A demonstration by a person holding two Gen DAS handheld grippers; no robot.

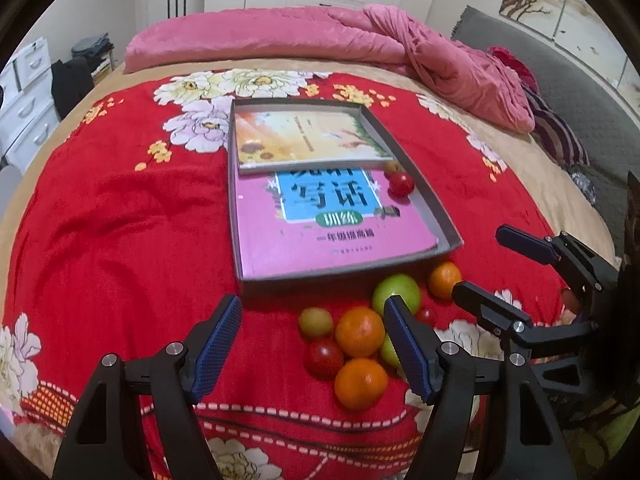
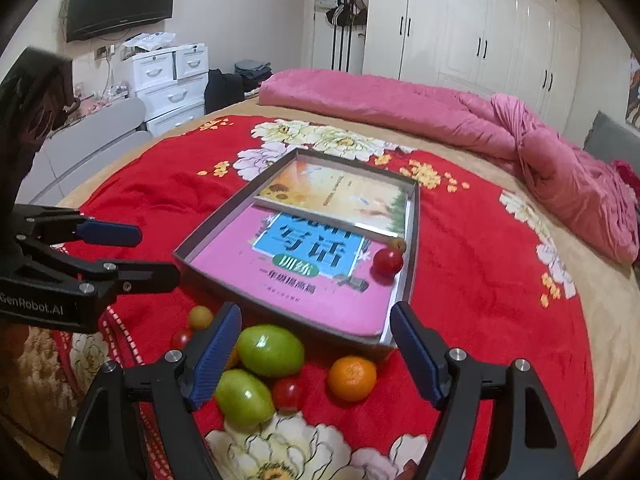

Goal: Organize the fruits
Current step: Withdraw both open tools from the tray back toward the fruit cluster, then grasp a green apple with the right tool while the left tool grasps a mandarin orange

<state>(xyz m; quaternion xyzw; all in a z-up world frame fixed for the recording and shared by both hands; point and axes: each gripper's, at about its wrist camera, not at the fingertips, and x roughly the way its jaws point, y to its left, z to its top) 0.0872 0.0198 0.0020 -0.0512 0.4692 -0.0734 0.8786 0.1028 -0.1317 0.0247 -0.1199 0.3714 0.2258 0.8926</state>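
Observation:
A shallow grey box [image 1: 434, 208] [image 2: 412, 248] holds two books, a red cherry tomato [image 1: 401, 184] [image 2: 387, 262] and a small yellow-green fruit [image 1: 393, 167] [image 2: 398, 245]. In front of it on the red blanket lie oranges [image 1: 359, 331] [image 2: 352, 377], green apples [image 1: 397, 293] [image 2: 271, 350], cherry tomatoes [image 1: 324, 357] [image 2: 288, 393] and a small yellow-green fruit [image 1: 315, 322] [image 2: 201, 316]. My left gripper [image 1: 316, 344] is open above the pile. My right gripper [image 2: 316, 354] is open over the fruits, also seen in the left wrist view [image 1: 480, 264].
A pink quilt [image 1: 360, 40] [image 2: 460, 120] lies rumpled along the far side of the bed. White drawers [image 2: 168, 80] and a TV [image 2: 120, 0] stand at the left wall, wardrobes [image 2: 480, 32] behind.

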